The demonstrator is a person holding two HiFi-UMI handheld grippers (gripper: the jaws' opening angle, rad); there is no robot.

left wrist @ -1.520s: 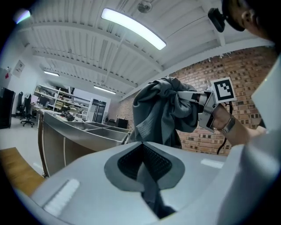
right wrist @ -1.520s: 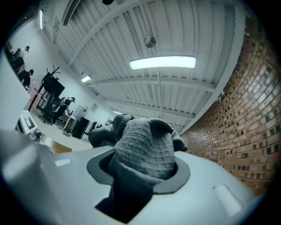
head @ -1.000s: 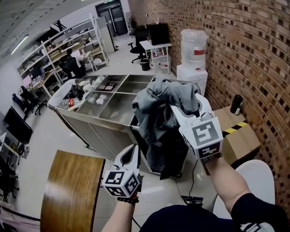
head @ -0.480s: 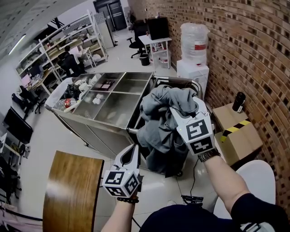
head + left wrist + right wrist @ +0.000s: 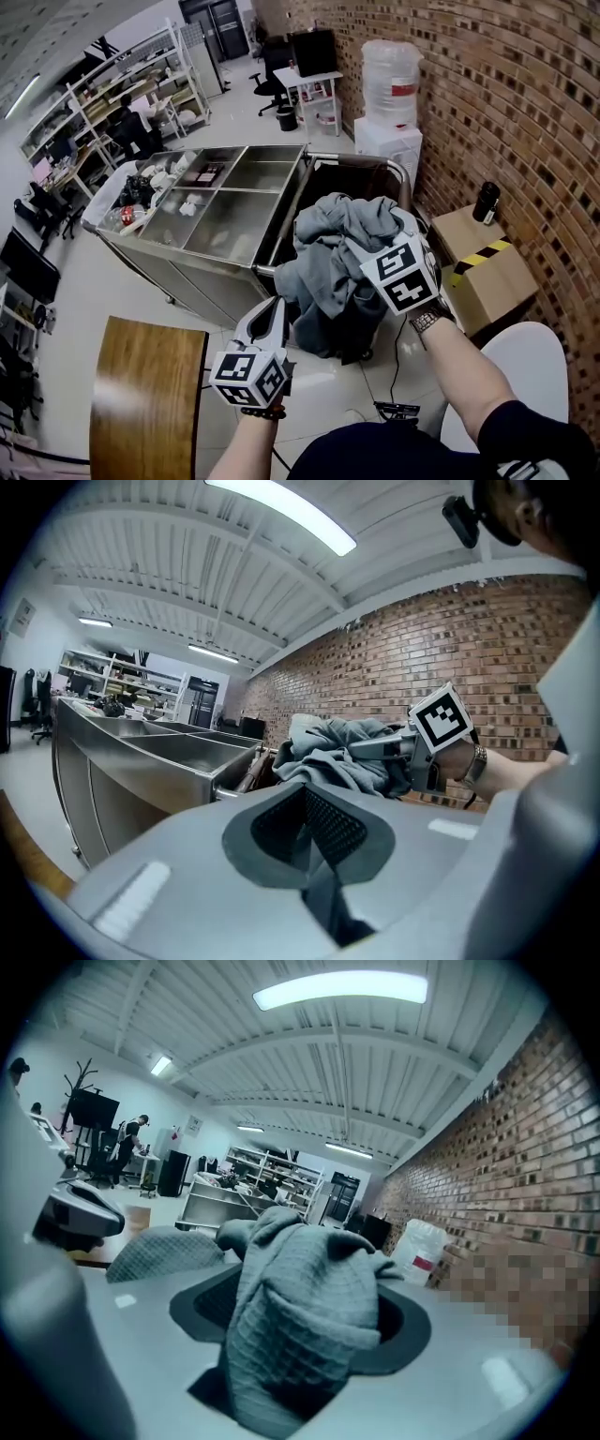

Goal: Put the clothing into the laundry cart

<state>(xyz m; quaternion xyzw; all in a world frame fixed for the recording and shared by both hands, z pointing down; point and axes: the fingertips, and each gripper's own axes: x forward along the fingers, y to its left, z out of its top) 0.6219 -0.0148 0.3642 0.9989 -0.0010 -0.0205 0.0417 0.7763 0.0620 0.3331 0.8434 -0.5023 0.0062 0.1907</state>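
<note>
A bundle of grey clothing (image 5: 339,234) lies heaped on the top of the dark laundry cart (image 5: 361,162), partly spilling over its near rim. My right gripper (image 5: 362,240) reaches into the heap from the right. Its jaws have just been opening, and a fold of the grey cloth (image 5: 298,1307) still sits between them with dark gaps on both sides. My left gripper (image 5: 274,315) hangs below and left of the cart, shut and holding nothing. From the left gripper view the clothing (image 5: 337,754) and the right gripper (image 5: 386,749) show ahead.
A steel trolley (image 5: 225,202) with several compartments stands against the cart's left side. A water dispenser (image 5: 389,94) is behind the cart by the brick wall. A cardboard box (image 5: 487,272) and a black bottle (image 5: 485,201) are at the right. A wooden table (image 5: 145,394) lies at lower left.
My right gripper has come down with the clothing, from held high above the cart to resting on its top. The hanging cloth has bunched up. The left gripper has barely shifted.
</note>
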